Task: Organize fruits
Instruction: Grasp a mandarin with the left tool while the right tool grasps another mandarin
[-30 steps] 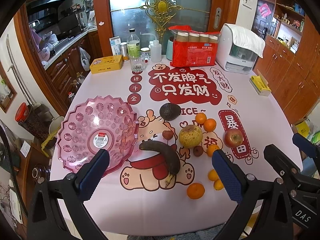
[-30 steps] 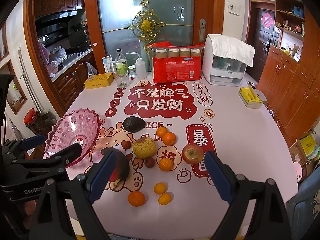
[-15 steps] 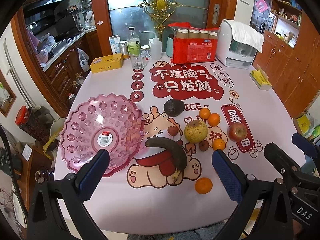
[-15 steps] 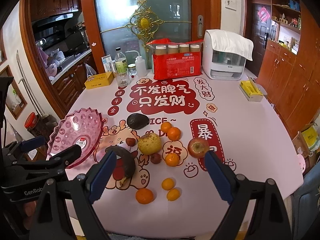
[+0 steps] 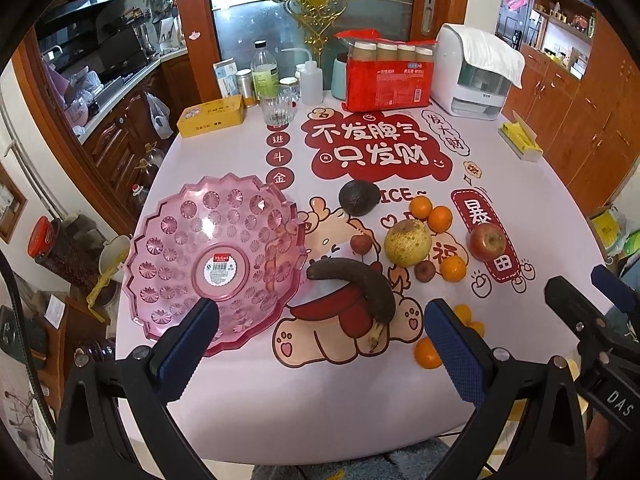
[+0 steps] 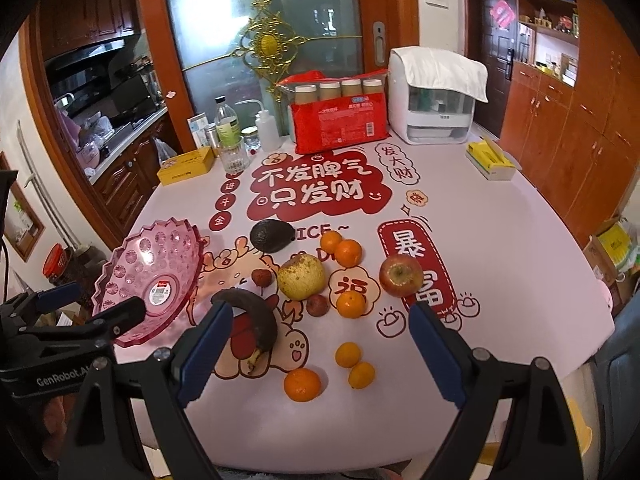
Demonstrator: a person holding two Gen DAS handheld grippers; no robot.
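A pink plastic fruit bowl (image 5: 188, 240) (image 6: 132, 276) stands empty at the table's left. To its right lie a dark overripe banana (image 5: 356, 284) (image 6: 256, 320), an avocado (image 5: 358, 197) (image 6: 272, 235), a yellow pear (image 5: 407, 242) (image 6: 301, 276), a red apple (image 5: 487, 241) (image 6: 400, 275), two small lychees and several oranges (image 6: 348, 252). My left gripper (image 5: 320, 348) is open and empty above the near edge, in front of the banana. My right gripper (image 6: 320, 352) is open and empty over the near oranges (image 6: 302, 384).
At the table's far end stand a red multipack of bottles (image 5: 388, 80), a white appliance (image 5: 472, 76), a glass (image 5: 276, 110), bottles, a yellow tin (image 5: 210, 116) and a yellow box (image 5: 520, 142). Wooden cabinets line both sides.
Both grippers have moved forward over the table and slightly nearer the fruit. Nothing on the table has moved. Both stay open.
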